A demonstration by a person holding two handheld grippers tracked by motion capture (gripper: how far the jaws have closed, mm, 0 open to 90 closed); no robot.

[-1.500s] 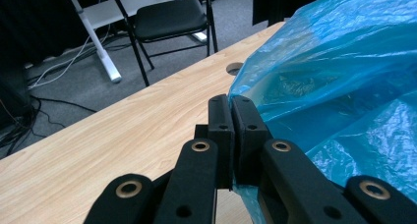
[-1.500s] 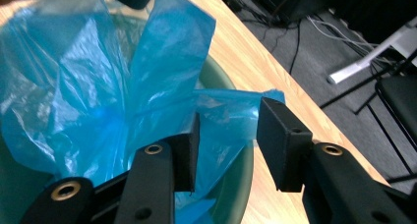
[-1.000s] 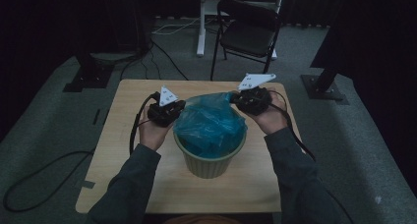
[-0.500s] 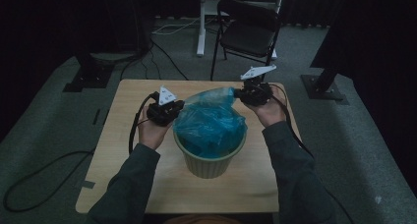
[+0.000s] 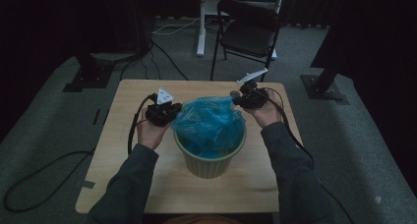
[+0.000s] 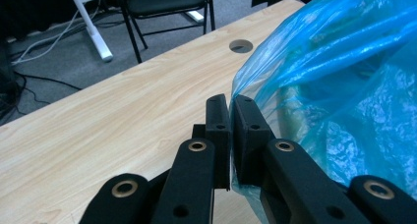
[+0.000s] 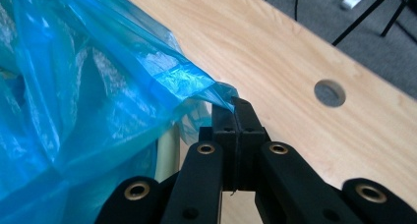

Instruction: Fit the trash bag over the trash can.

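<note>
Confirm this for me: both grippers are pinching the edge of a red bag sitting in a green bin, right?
Not quite: the bag is blue, not red, as the high view shows. Both the left gripper and right gripper do pinch its edge, and it sits in the green bin.

Bare table (image 5: 147, 184) surrounds the central bin (image 5: 209, 162).

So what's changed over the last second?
The right hand-held gripper, shut on the blue bag, has pulled its edge outward and lower, toward the bin rim. The left hand-held gripper stays clamped on the opposite edge; the bin hasn't moved.
</note>
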